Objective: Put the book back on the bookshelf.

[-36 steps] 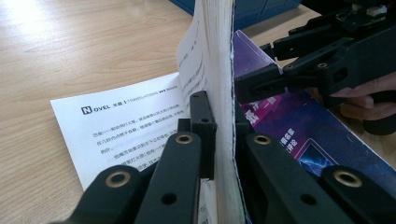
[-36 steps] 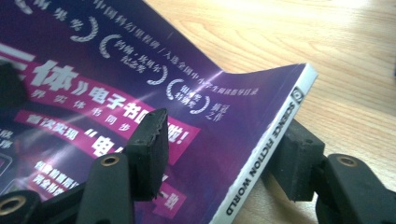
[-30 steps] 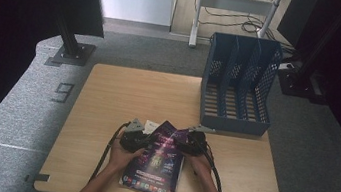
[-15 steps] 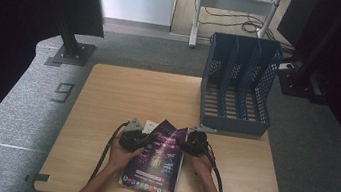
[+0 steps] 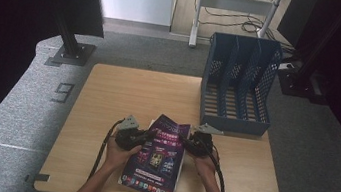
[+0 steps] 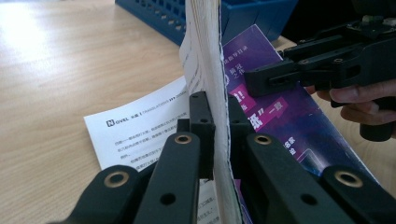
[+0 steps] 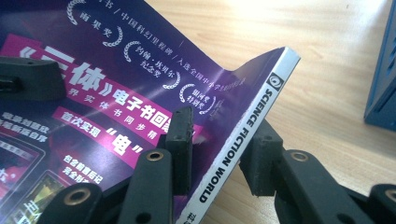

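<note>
A magazine (image 5: 157, 160) with a purple cover lies near the table's front edge, between both hands. My left gripper (image 5: 145, 137) is shut on its left edge, and the white page block stands upright between the pads (image 6: 218, 126). My right gripper (image 5: 186, 143) straddles the spine side. Its jaws have just been closing, and they now pinch the spine (image 7: 243, 135) marked SCIENCE FICTION WORLD, one pad on the cover and one beneath (image 7: 219, 144). The cover (image 7: 140, 70) curves upward at that edge. A white printed page (image 6: 140, 135) lies flat on the wood under the left side.
A blue three-slot file holder (image 5: 238, 85) stands at the table's back right, just beyond the right hand. The wooden table (image 5: 124, 89) has bare surface to the left and behind the magazine. Black stands and grey carpet surround the table.
My right gripper's jaws have closed onto the magazine's spine edge and risen slightly, lifting that side. The left gripper has kept its grip and place.
</note>
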`<state>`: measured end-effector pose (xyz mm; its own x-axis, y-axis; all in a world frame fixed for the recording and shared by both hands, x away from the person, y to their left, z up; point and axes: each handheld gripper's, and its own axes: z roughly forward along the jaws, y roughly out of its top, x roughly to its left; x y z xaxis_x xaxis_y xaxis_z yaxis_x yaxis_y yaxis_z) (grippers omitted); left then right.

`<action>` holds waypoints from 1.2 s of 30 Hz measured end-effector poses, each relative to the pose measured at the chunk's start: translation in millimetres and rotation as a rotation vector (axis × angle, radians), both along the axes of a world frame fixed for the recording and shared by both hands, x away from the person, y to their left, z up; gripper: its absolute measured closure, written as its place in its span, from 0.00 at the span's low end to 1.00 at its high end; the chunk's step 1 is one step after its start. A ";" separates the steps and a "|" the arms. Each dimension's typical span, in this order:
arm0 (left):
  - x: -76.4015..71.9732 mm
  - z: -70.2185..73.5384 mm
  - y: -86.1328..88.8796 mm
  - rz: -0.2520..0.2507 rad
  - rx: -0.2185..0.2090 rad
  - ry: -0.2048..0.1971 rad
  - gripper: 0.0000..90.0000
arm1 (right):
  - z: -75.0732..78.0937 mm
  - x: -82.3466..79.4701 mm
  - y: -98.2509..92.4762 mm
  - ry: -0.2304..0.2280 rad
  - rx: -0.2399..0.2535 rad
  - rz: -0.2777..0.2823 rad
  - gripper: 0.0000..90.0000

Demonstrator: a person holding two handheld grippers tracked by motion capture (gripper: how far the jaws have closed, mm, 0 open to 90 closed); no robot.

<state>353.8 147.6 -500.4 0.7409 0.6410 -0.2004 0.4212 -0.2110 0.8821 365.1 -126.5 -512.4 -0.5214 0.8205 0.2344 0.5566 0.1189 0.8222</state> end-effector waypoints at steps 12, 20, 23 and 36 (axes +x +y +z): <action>-8.7 19.2 7.5 -0.008 -0.053 -0.063 0.96 | 28.3 -18.4 -5.3 -0.120 0.044 0.030 0.76; -11.3 27.5 13.5 -0.001 -0.078 -0.086 0.96 | 43.2 -28.2 -5.7 -0.186 0.052 0.048 0.77; -11.1 26.8 12.9 0.002 -0.068 -0.090 0.97 | 44.3 -29.6 -4.9 -0.198 0.043 0.050 0.77; -11.0 27.1 14.2 0.007 -0.069 -0.106 0.96 | 49.0 -34.5 -4.0 -0.232 0.043 0.056 0.77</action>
